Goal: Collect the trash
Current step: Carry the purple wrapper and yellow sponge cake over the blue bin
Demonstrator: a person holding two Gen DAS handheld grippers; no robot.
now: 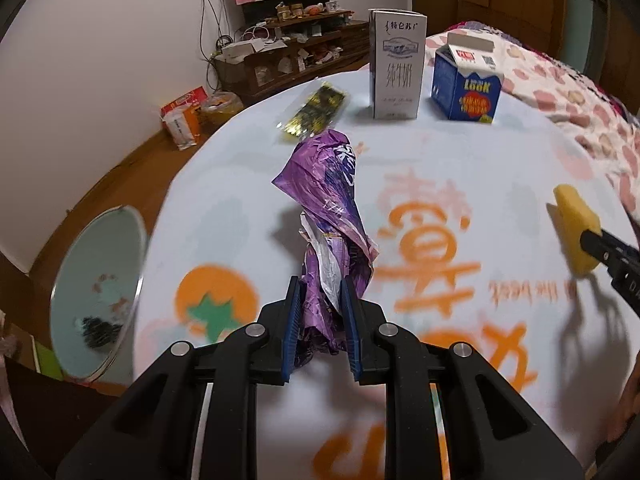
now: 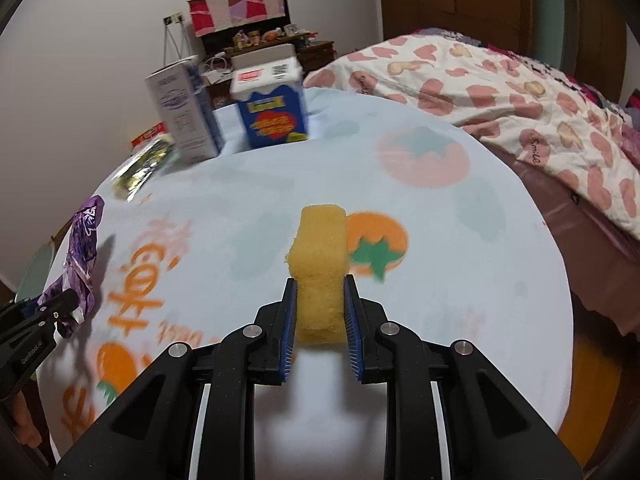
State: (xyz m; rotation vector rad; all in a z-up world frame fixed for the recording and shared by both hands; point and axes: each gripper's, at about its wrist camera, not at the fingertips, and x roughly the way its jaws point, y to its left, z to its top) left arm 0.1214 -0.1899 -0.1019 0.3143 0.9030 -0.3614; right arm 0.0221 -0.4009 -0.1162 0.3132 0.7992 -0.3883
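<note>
My left gripper [image 1: 320,284] is shut on a crumpled purple wrapper [image 1: 328,200], which stands up from between the blue pads above the round table. The same wrapper [image 2: 82,240] shows at the left edge of the right wrist view. My right gripper [image 2: 320,280] is shut on a yellow sponge [image 2: 320,264]; that sponge [image 1: 576,232] also appears at the right of the left wrist view. A black-and-gold packet [image 1: 316,112], a tall white milk carton [image 1: 396,64] and a blue carton [image 1: 466,80] with its top open stand at the far side of the table.
The round table [image 1: 460,160] wears a pale cloth with orange fruit prints. A bin with a round mirrored lid [image 1: 100,288] stands on the wooden floor to the left. A bed with a heart-print quilt [image 2: 500,92] borders the table on the right. A cluttered cabinet [image 1: 288,48] stands at the far wall.
</note>
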